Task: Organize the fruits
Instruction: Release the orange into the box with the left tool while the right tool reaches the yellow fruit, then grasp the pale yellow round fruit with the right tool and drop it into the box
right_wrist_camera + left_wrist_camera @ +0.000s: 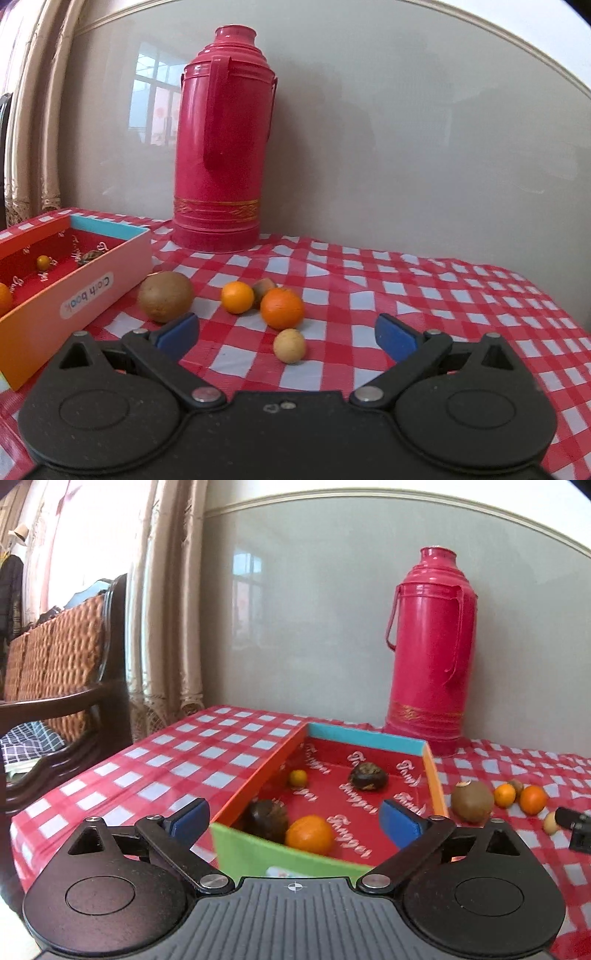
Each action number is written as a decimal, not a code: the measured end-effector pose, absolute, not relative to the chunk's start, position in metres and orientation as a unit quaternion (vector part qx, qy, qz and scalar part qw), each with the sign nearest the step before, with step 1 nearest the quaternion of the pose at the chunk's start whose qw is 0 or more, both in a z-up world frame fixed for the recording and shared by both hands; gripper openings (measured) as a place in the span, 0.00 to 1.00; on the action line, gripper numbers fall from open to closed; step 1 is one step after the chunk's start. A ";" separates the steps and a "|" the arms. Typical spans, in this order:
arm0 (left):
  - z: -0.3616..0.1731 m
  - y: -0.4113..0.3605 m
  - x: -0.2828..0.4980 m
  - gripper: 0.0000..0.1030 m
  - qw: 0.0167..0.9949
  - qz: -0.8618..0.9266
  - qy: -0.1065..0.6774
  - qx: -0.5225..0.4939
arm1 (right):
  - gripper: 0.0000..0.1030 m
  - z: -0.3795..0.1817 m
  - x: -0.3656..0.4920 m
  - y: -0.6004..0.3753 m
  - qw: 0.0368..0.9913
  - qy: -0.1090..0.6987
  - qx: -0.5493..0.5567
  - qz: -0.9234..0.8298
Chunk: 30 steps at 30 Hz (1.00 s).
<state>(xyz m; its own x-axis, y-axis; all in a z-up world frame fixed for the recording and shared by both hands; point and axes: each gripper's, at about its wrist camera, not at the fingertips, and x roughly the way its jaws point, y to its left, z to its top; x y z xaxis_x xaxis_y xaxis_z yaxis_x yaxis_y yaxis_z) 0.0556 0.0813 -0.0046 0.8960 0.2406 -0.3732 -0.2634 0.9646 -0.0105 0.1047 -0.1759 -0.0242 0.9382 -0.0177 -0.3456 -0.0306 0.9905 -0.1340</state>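
Right, your left gripper [293, 821] is spread wide and holds nothing, hovering at the near green end of the open box [436, 775]. Inside the box: an orange [310, 834] at the near end with a dark fruit [267, 818] just beside it, a small kumquat-sized orange fruit [297, 778] further in, and another dark fruit [368, 775] toward the blue far wall. Your right gripper [287, 338] is also wide and empty, above the checked tablecloth [424, 295]. Loose fruit sits on the cloth just right of the box — a kiwi [166, 296] nearest it, then a small orange [237, 297], a bigger orange [282, 308], and a pale round fruit [290, 346] lying between your right fingers. A brownish piece [264, 287] is half hidden behind the two oranges — probably another small kiwi, can't confirm. A red thermos [221, 147] stands upright against the wall, behind the fruit.
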 end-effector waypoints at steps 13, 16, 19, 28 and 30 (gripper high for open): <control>-0.013 0.112 0.073 0.95 0.965 0.178 0.187 -0.039 | 0.61 -0.035 0.137 -0.169 0.974 0.220 -0.062 0.000; -0.011 0.119 0.076 0.95 0.964 0.190 0.180 -0.045 | 0.55 -0.036 0.144 -0.171 0.971 0.233 -0.054 -0.004; -0.011 0.131 0.076 0.95 0.962 0.197 0.178 -0.058 | 0.50 -0.038 0.152 -0.176 0.966 0.253 -0.043 -0.007; -0.014 0.155 0.068 0.95 0.958 0.210 0.184 -0.067 | 0.16 -0.038 0.164 -0.168 0.960 0.278 -0.031 -0.012; -0.014 0.162 0.064 0.95 0.956 0.217 0.183 -0.071 | 0.16 -0.031 0.157 -0.159 0.966 0.257 -0.030 0.003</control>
<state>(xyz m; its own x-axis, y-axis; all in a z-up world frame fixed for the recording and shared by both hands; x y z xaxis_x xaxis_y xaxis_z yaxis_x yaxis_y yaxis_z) 0.0638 0.1623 -0.0141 0.8383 0.3894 -0.3816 -0.4414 0.8955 -0.0560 0.1566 -0.1588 -0.0312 0.8676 -0.0104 -0.4972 -0.0207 0.9982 -0.0569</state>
